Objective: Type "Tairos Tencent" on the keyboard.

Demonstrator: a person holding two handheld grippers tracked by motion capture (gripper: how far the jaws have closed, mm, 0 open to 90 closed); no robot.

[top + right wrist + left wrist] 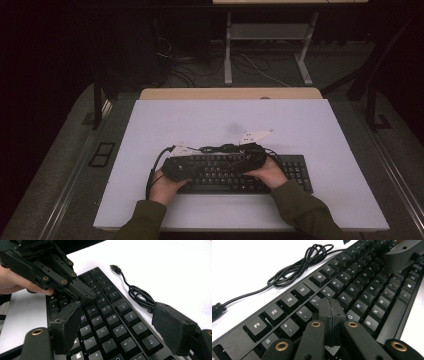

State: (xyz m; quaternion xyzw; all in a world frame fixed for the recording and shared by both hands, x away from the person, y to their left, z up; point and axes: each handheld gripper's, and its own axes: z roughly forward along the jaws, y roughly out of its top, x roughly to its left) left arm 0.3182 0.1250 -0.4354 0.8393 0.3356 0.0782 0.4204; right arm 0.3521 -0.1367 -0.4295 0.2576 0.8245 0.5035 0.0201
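A black keyboard lies on the white tabletop, near its front edge. Both hands hover over the keyboard's left half. My left gripper is shut with nothing between its jaws, its tip just above the keys around the T key. From the right gripper view, the left gripper points in from the upper left. My right gripper is open, its jaws standing wide apart over the letter and function keys, holding nothing. In the high view the left gripper and the right gripper face each other.
The keyboard's black cable lies bundled on the table behind the keyboard, its USB plug loose. A wooden strip edges the table's back. Beyond it, on the dark floor, are cables and a metal frame.
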